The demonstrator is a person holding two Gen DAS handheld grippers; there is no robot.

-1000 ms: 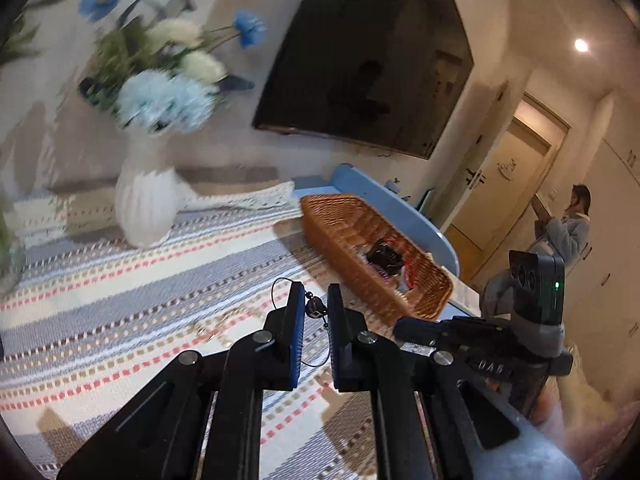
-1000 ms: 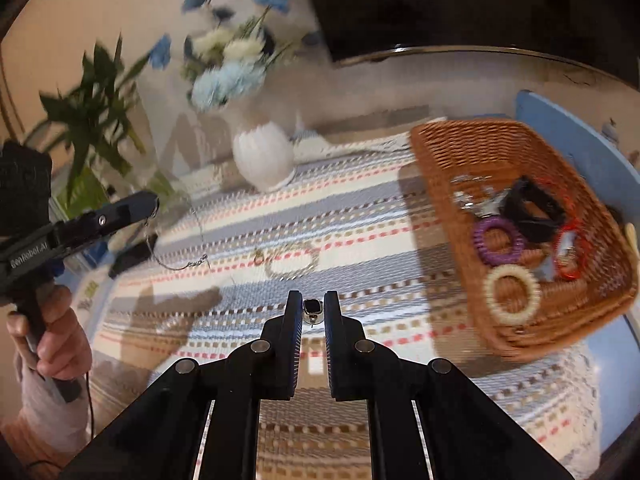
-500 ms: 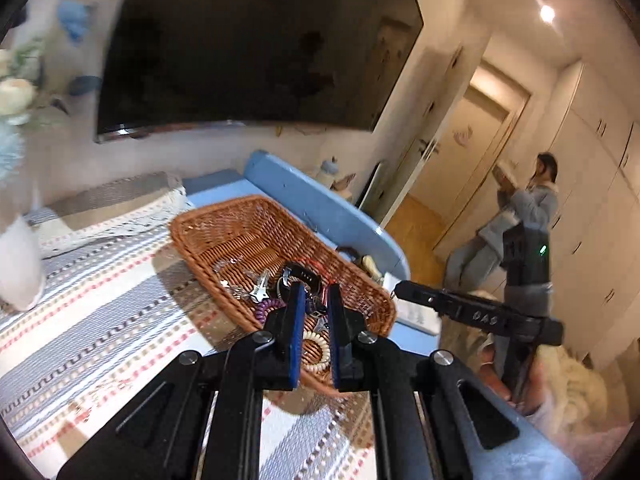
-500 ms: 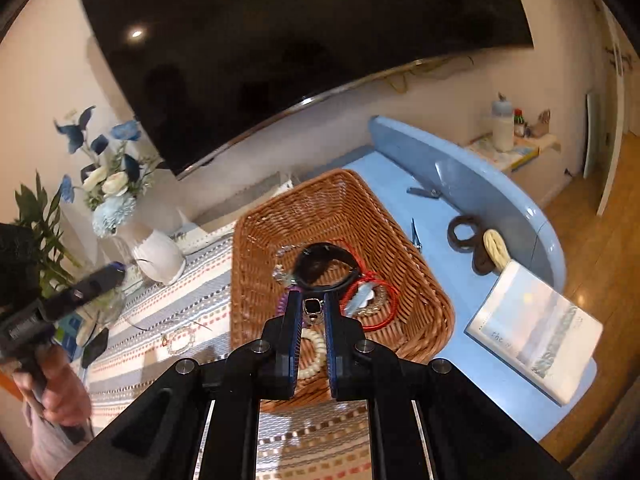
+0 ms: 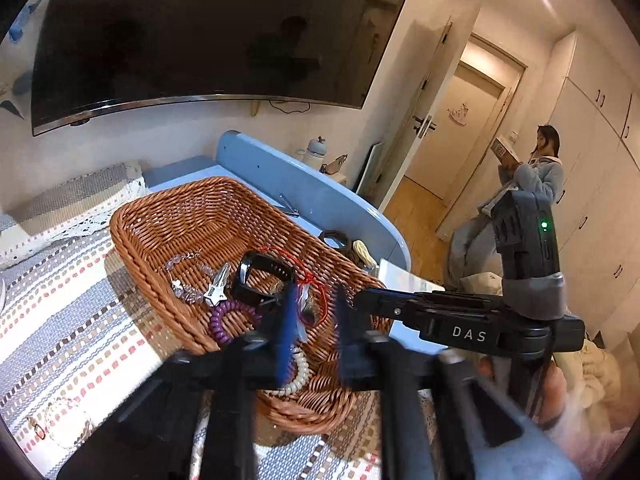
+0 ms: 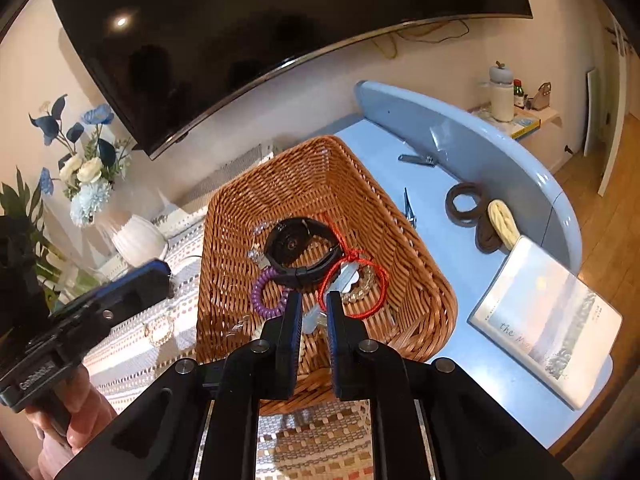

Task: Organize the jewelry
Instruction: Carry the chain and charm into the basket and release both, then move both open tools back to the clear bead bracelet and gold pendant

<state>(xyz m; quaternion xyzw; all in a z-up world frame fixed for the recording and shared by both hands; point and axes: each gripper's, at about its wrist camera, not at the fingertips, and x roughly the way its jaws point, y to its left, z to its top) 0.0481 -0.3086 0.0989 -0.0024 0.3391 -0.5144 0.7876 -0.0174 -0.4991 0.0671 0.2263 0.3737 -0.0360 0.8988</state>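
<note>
The left gripper (image 5: 311, 322) hangs over the near end of the wicker basket (image 5: 168, 216), and its jaws have just been opening; they stand apart now, blurred, with nothing pressed between the pads. Seen through the gap is a small pale piece by the red cord bracelet (image 5: 316, 280), but whether it has left the pads cannot be told for sure. The right gripper (image 6: 314, 316) hovers over the same end of the basket (image 6: 404, 240); its jaws have also just been opening and show a narrow gap, with no thing gripped between them.

In the basket lie a black watch (image 6: 300, 250), a purple coil band (image 6: 266, 294), the red cord bracelet (image 6: 354, 282), a gold chain (image 6: 362, 286), a cream bead bracelet (image 5: 298, 376), a silver key-shaped charm (image 5: 216, 290) and a clear bead chain (image 5: 186, 276). Another bracelet (image 6: 158, 330) lies on the striped cloth (image 5: 72, 320), outside the basket.

The two grippers are close together, side by side over the basket's near rim. To the right, on the blue table (image 6: 448, 264), lie a book (image 6: 548, 320), brown rings (image 6: 466, 204) and nail clippers (image 6: 416, 159), apart from the basket. A white vase of flowers (image 6: 136, 240) stands to the left, near the wall. A person (image 5: 536, 176) stands by the door, well apart from the table. The cloth in front of the basket is open.
</note>
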